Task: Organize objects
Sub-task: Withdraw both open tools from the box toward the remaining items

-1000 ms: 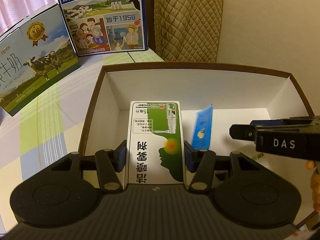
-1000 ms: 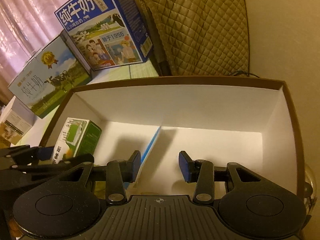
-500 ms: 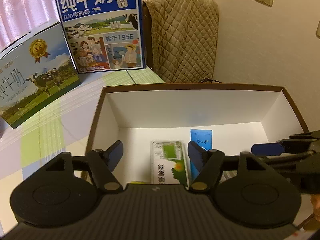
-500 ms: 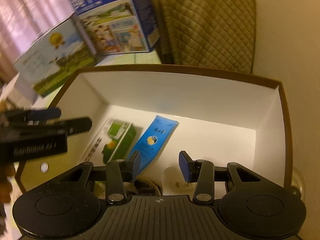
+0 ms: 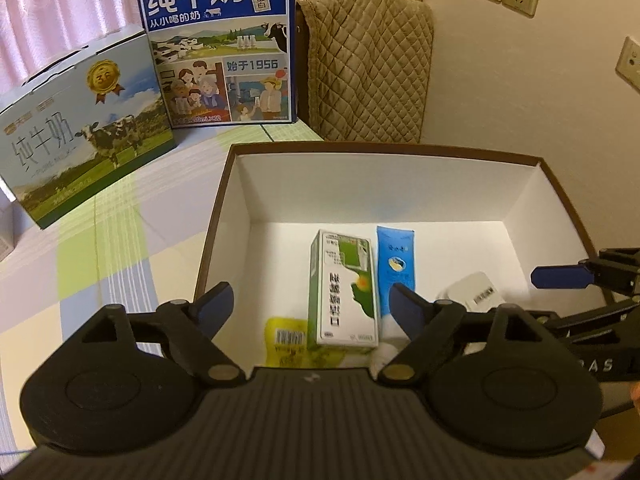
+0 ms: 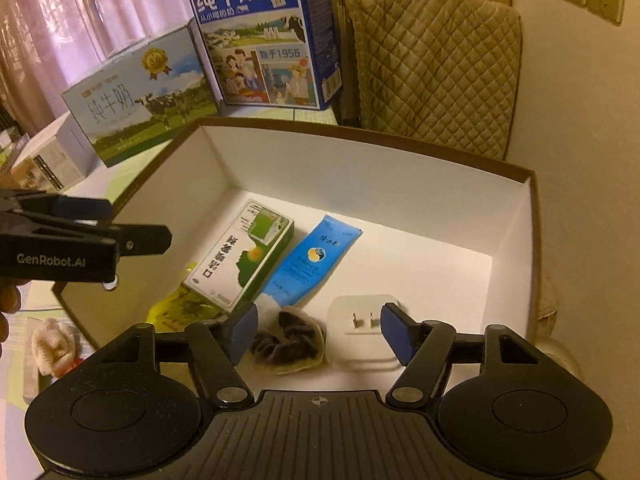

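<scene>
A brown box with a white inside [image 5: 216,220] sits on the checked tablecloth. On its floor lie a green-and-white carton [image 5: 344,292], a blue tube [image 5: 396,264] beside it, a yellow packet [image 5: 286,340] and a white plug charger [image 5: 478,294]. My left gripper [image 5: 312,304] hangs open above the carton, holding nothing. In the right wrist view the same carton [image 6: 244,256], tube [image 6: 312,262], charger [image 6: 364,328] and a dark scrunchie [image 6: 286,344] show. My right gripper [image 6: 319,330] is open and empty over the charger and scrunchie. The left gripper [image 6: 132,224] hovers at the box's left wall.
Two big milk cartons stand behind the box: a blue one [image 5: 216,44] and a meadow-printed one [image 5: 80,128]. A quilted beige cloth [image 5: 368,68] drapes a chair by the wall. A small white box [image 6: 52,156] and a cream cloth lump [image 6: 56,344] lie left.
My left gripper let go of the green-and-white carton, which now lies in the box, and drew back up, open. The right gripper also rose and opened wider.
</scene>
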`<action>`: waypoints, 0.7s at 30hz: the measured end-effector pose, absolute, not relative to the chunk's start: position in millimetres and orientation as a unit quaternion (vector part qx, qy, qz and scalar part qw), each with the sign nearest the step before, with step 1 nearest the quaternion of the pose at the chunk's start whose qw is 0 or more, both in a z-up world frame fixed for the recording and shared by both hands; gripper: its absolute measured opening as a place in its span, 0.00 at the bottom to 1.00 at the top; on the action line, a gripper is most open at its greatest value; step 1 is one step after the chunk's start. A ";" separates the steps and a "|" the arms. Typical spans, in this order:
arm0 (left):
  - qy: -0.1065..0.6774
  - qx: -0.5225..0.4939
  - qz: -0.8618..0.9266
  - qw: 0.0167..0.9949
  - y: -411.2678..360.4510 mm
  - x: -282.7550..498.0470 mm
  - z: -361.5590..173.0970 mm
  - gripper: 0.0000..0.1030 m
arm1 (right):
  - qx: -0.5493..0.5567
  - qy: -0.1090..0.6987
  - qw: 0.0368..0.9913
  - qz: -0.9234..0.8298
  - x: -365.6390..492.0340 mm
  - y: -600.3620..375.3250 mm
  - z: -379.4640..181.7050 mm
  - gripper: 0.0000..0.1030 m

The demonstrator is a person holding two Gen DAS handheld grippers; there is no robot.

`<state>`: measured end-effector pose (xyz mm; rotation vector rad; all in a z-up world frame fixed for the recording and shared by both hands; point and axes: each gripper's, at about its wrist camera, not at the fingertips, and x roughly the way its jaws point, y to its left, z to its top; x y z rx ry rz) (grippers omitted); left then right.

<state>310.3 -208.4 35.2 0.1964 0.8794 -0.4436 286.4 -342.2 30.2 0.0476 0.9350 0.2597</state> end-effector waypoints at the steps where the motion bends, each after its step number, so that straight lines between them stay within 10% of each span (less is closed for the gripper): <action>1: 0.421 0.091 -0.214 0.877 -205.9 306.1 37.8 0.81 | 0.025 0.447 0.886 0.125 282.5 -342.8 32.8 0.64; 21: 0.394 0.072 -0.216 0.890 -166.0 218.8 83.8 0.82 | 0.039 0.397 0.907 0.132 206.8 -330.1 83.5 0.66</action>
